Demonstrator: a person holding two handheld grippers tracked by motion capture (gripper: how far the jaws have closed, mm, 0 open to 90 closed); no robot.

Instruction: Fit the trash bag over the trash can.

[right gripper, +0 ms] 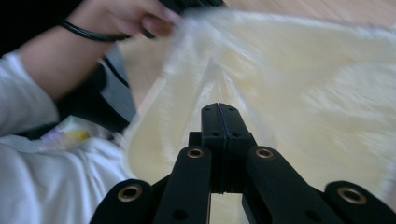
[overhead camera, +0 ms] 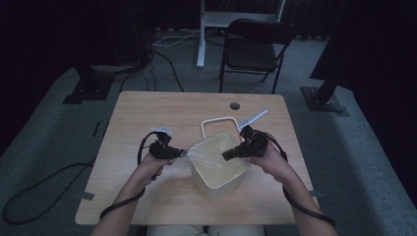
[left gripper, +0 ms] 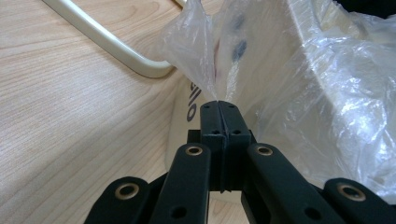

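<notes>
A cream bin (overhead camera: 219, 169) stands on the wooden table (overhead camera: 147, 113), lined with a clear plastic bag (overhead camera: 196, 153). My left gripper (overhead camera: 183, 153) is at the bin's left rim, shut on a pinch of the bag's edge. In the left gripper view the film (left gripper: 289, 84) fans up from the closed tips (left gripper: 219, 103) beside the bin wall (left gripper: 182, 121). My right gripper (overhead camera: 225, 156) reaches over the bin's mouth from the right. In the right gripper view its jaws (right gripper: 219, 107) are shut, and the bag (right gripper: 219, 79) tents up from them over the blurred cream bin (right gripper: 327, 93).
A cream rectangular frame (overhead camera: 219, 120) lies flat on the table just behind the bin, also seen as a cream frame (left gripper: 107, 44) in the left gripper view. A round hole (overhead camera: 234, 105) sits near the table's far edge. A folding chair (overhead camera: 255, 49) stands beyond the table.
</notes>
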